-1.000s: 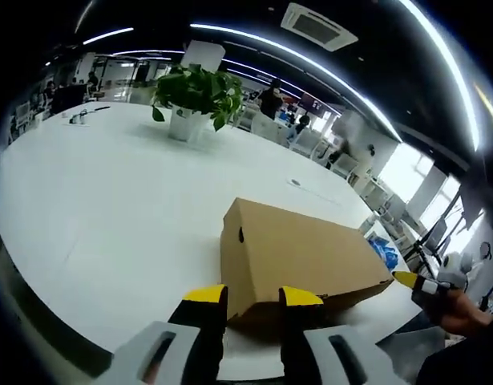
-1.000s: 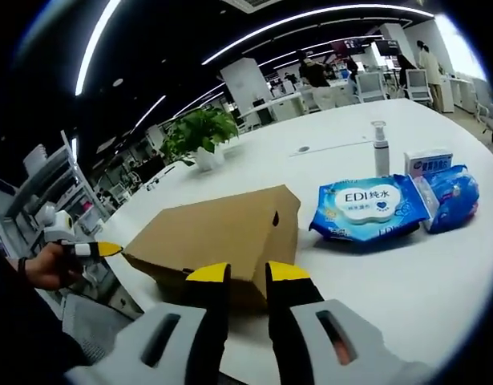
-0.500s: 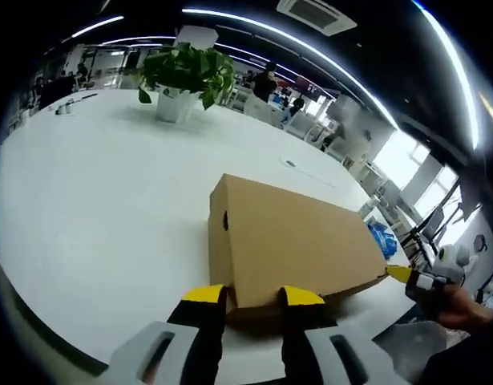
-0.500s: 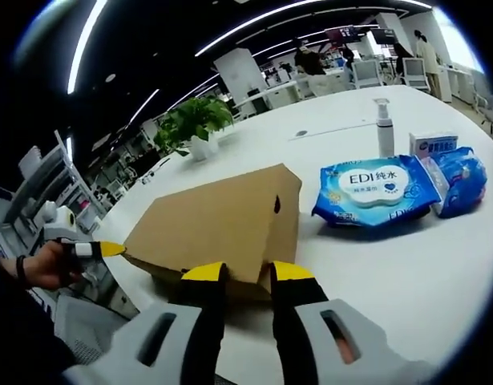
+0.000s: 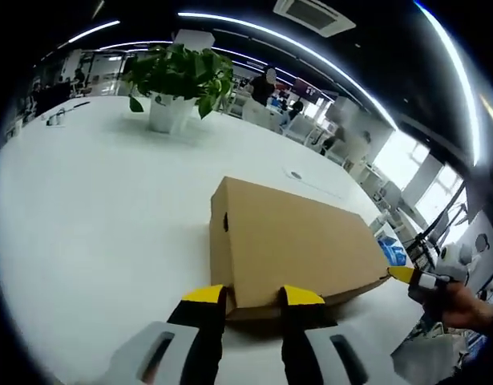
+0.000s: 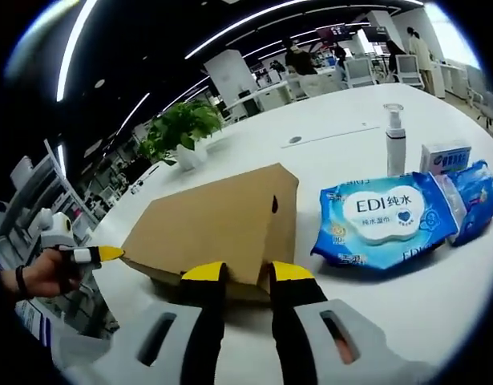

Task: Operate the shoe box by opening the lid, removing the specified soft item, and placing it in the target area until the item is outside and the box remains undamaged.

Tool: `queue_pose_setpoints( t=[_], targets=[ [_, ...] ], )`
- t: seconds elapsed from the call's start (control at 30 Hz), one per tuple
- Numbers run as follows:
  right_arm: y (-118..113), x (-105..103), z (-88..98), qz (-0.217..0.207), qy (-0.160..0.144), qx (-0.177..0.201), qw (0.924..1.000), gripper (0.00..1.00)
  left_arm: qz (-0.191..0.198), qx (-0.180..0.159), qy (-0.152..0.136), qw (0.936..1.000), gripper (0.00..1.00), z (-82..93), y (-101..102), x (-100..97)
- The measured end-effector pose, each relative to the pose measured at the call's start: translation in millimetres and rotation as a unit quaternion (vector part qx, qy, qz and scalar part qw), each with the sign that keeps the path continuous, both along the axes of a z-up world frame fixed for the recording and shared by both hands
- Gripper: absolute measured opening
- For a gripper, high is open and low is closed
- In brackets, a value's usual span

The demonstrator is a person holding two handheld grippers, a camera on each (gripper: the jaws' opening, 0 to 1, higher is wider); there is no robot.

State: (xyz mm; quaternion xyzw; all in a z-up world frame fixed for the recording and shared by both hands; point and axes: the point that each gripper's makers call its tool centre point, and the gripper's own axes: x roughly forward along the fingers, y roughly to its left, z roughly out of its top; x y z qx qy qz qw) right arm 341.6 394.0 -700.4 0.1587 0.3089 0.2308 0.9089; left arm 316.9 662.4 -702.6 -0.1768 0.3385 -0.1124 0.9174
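1. On the white desk (image 5: 86,208) lies the shoe box (image 5: 298,241), plain brown cardboard, matte, sharp-cornered, lid closed.
2. Left gripper (image 5: 252,298): yellow-tipped jaws slightly apart at the lid's near edge, clamping nothing.
3. Right gripper (image 6: 238,274): jaws likewise apart at the opposite corner.
4. Judged step: lid opening, not yet done. Next move calls for an even lift at both ends to avoid creasing.
5. Glossy blue wipes pack (image 6: 386,218) lies beside the box.

Matt brown cardboard shoe box (image 5: 298,245) on a smooth, glossy white table (image 5: 94,200).
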Motion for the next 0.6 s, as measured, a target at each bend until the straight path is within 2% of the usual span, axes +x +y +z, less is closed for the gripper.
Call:
queue_pose_setpoints(
  t=[0.1, 0.27, 0.43, 0.6],
  targets=[
    [-4, 14, 0.0, -0.007, 0.002, 0.000, 1.0000, 0.19, -0.005, 0.002, -0.002, 1.0000, 0.27, 0.1, -4, 19.1],
    [-14, 32, 0.1, -0.015, 0.004, -0.003, 0.9999, 0.19, -0.009, 0.002, -0.003, 0.9999, 0.27, -0.3, -12, 39.3],
    [-21, 42, -0.1, -0.015, 0.008, -0.006, 0.9998, 0.19, -0.015, 0.002, -0.004, 0.9999, 0.27, 4.4, -25, 48.0],
    [-22, 43, -1.1, -0.015, 0.008, -0.010, 0.9998, 0.19, -0.015, 0.002, -0.003, 0.9999, 0.27, 6.6, -27, 46.5]
  ],
)
